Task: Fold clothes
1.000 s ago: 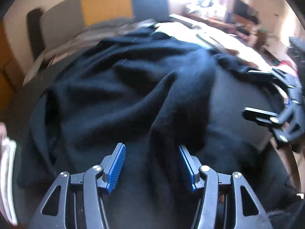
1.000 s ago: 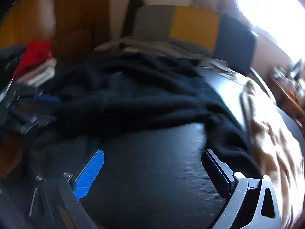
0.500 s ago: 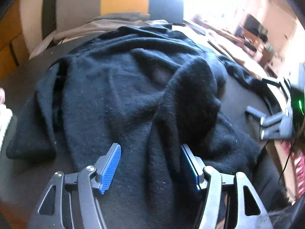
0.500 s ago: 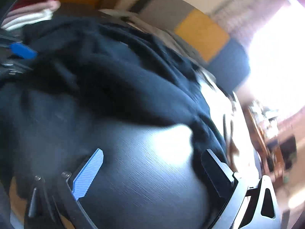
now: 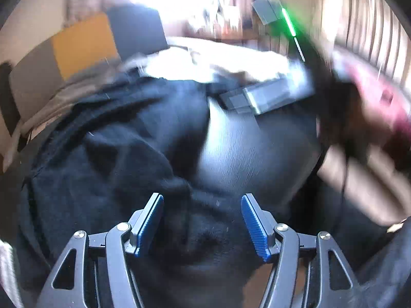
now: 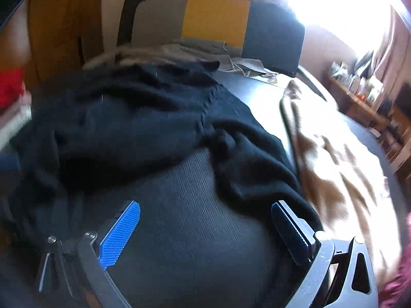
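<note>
A black knit sweater (image 5: 108, 154) lies rumpled across the dark table (image 5: 244, 148). In the left wrist view my left gripper (image 5: 201, 202) is open low over its near edge, with black cloth between and under the blue pads (image 5: 253, 225), not pinched. The right wrist view shows the sweater (image 6: 123, 123) bunched at the back and left, one arm of it trailing to the right past my open right gripper (image 6: 205, 211). That gripper hovers over bare table (image 6: 185, 225), nothing between its fingers. The right gripper (image 5: 259, 98) shows blurred in the left view.
A chair (image 6: 215, 23) with grey, yellow and dark panels stands behind the table. A brown-and-white patterned cloth (image 6: 331, 159) lies to the right of the sweater. Red and pale folded clothes (image 6: 11, 95) are stacked at the left. Grey garments (image 6: 179, 51) lie at the back edge.
The left gripper has swung right and back toward the sweater's near edge, still open. The right gripper turned back level over the bare table. The sweater's near part looks more gathered.
</note>
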Action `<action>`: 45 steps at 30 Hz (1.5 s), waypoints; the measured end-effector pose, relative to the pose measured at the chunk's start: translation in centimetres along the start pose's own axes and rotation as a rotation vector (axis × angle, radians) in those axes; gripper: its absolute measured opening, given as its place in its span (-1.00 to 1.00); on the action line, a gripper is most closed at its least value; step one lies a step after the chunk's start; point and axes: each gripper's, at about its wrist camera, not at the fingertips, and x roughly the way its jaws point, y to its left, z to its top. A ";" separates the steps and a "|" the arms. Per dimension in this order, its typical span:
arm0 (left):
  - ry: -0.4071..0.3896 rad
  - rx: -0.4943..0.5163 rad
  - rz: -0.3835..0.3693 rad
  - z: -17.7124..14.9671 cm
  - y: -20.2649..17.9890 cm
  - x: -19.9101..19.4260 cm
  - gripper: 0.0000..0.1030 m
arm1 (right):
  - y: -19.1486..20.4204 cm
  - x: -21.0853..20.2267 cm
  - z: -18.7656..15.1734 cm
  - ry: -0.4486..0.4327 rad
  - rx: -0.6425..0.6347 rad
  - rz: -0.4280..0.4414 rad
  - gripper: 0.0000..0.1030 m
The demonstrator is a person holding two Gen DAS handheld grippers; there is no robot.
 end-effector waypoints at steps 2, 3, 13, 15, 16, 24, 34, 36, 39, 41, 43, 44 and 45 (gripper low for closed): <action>0.068 0.013 0.033 0.0 -0.6 2.4 0.25 | -0.1 2.1 1.9 0.022 0.057 0.100 1.00; 0.056 0.017 0.043 0.0 -0.6 2.6 0.27 | -0.1 3.4 2.8 0.044 0.086 0.149 1.00; -0.117 -0.395 -0.559 -0.6 5.9 1.8 -0.97 | 4.3 8.2 5.7 0.084 -0.118 0.027 0.04; -0.179 -0.468 -0.722 -0.5 6.9 1.3 -1.00 | 2.9 8.2 5.8 0.082 -0.107 -0.043 0.02; -0.232 -0.480 -0.821 -0.4 6.8 0.6 -1.00 | 2.2 8.2 5.9 0.081 -0.101 -0.078 -0.10; -0.141 -0.511 -0.648 0.7 6.1 1.7 -0.51 | -5.4 8.2 6.5 0.138 0.095 -0.142 -0.06; -0.075 -0.064 -0.149 5.7 0.7 0.9 -0.12 | -1.2 -0.6 -0.2 0.006 0.157 0.070 0.89; -0.037 -0.043 -0.095 6.9 1.7 2.8 -0.12 | 0.5 -2.3 -1.9 -0.007 0.105 0.065 0.89; 0.012 -0.065 -0.083 8.2 2.6 5.0 -0.13 | 3.9 -3.6 -4.5 0.016 -0.079 0.018 0.97; 0.044 -0.080 -0.077 9.1 3.2 6.4 -0.12 | 6.2 -4.0 -5.9 0.032 -0.196 -0.011 0.97; 0.068 -0.088 -0.080 9.8 3.7 7.2 -0.12 | 7.8 -3.9 -6.4 0.030 -0.246 -0.017 0.97; 0.067 -0.093 -0.088 10.0 3.9 7.5 -0.12 | 8.3 -3.8 -6.4 0.026 -0.257 -0.011 0.97; 0.065 -0.100 -0.095 10.2 4.0 7.8 -0.13 | 8.9 -3.6 -6.4 0.021 -0.268 -0.005 0.97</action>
